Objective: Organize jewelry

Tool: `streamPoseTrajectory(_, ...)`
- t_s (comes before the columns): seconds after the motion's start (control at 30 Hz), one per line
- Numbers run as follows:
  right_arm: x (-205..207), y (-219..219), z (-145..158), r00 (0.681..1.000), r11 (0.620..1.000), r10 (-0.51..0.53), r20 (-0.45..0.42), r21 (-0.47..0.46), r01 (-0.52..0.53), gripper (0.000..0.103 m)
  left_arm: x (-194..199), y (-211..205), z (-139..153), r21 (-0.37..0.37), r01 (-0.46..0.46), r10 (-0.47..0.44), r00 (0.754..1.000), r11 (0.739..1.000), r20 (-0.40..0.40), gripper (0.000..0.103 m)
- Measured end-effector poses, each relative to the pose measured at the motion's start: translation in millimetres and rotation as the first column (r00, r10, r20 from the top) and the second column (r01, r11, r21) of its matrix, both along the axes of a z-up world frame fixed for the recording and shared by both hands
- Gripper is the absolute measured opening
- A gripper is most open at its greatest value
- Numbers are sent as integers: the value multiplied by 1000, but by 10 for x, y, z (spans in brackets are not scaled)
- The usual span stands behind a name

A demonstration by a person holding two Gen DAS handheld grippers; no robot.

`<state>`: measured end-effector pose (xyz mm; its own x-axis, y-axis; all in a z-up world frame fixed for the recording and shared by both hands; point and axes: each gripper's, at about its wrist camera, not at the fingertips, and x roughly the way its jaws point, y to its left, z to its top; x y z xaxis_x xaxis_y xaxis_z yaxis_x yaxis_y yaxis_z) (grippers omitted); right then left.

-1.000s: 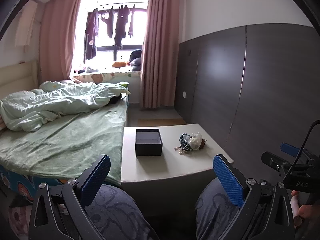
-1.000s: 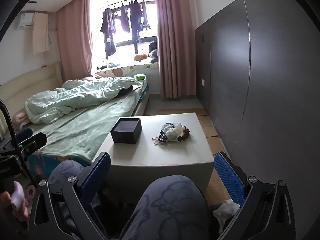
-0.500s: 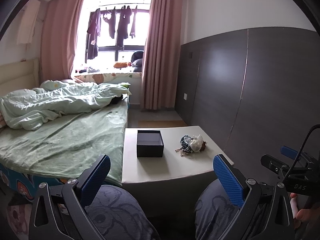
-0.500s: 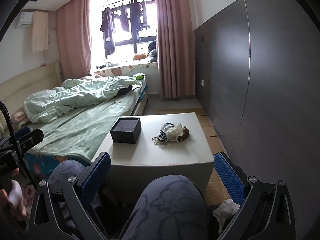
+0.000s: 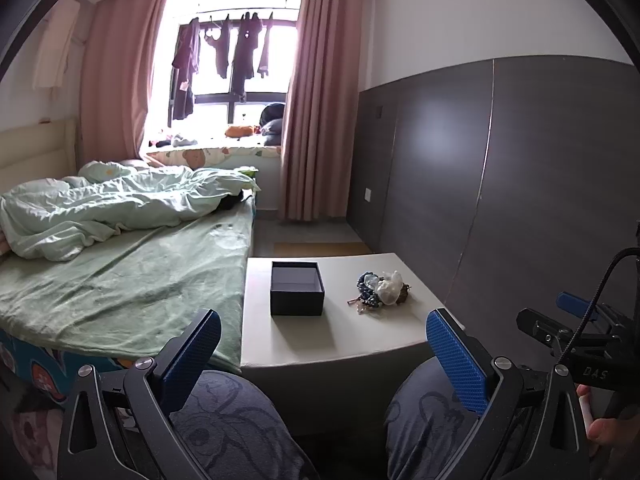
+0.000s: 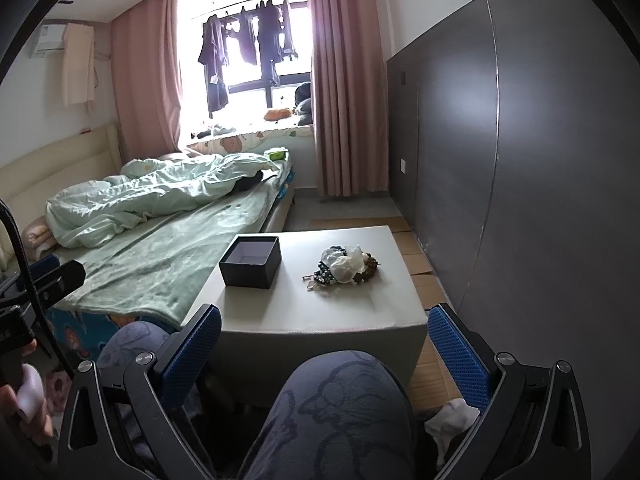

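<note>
We see the jewelry pile (image 5: pixel 380 293), a tangle of dark beads and pale pieces, lying at centre right of the left wrist view on the white tabletop (image 5: pixel 344 336). In the right wrist view the same pile (image 6: pixel 346 266) sits just right of frame centre. To its left in both views, apart from it, stands an open dark box (image 5: pixel 297 288), its lid off and its pale inside showing (image 6: pixel 251 261); whether anything lies inside we cannot tell.

Our left gripper (image 5: pixel 324 344) fills the bottom of its frame with its blue-padded fingers (image 5: pixel 456 356) spread wide, gripping nothing and touching nothing, well short of the tabletop. Our right gripper (image 6: pixel 324 340) is the same at the bottom of its frame: fingers (image 6: pixel 192 344) set wide apart, empty, with a knee in patterned dark trousers (image 6: pixel 344 400) between them.

Left of the tabletop runs a bed (image 5: pixel 120 280) with green bedding. At the upper centre, clothes (image 6: pixel 248 44) hang in a bright window between pink curtains (image 6: pixel 348 92).
</note>
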<state>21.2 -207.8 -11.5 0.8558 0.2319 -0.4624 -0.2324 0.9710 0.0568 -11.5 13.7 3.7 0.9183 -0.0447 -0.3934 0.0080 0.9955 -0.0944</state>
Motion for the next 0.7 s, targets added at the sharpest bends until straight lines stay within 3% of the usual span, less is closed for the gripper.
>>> streamPoseTrajectory(0.7,-27,-29,3,1000,1000,-15,20,7,15,103,35,-30,-12,-6,1,-1,1000,1000,3,103)
